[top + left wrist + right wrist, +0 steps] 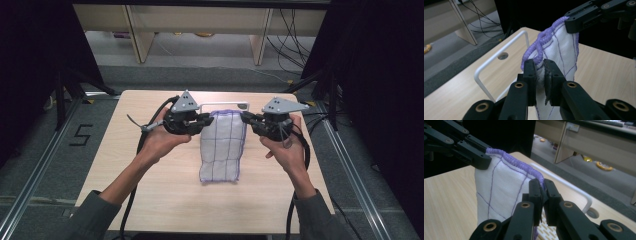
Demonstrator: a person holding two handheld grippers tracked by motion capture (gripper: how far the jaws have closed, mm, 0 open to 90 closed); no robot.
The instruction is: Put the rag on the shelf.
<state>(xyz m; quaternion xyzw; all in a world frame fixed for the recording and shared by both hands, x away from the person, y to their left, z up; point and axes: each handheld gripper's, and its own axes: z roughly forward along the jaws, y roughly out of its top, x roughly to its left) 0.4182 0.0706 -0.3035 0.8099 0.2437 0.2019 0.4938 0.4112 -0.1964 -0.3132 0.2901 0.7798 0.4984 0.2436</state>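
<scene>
Your left gripper (209, 119) and right gripper (246, 118) are each clamped on a top corner of the cloth (222, 147), one at either end of its purple-hemmed far edge. That edge is stretched level between them, above the desk (150, 190) and just in front of the white rack (226, 104). From there the cloth hangs and trails toward you, its long axis running front to back, near end resting on the desk. Neither hand is closer; whatever comes next, move both together.
</scene>
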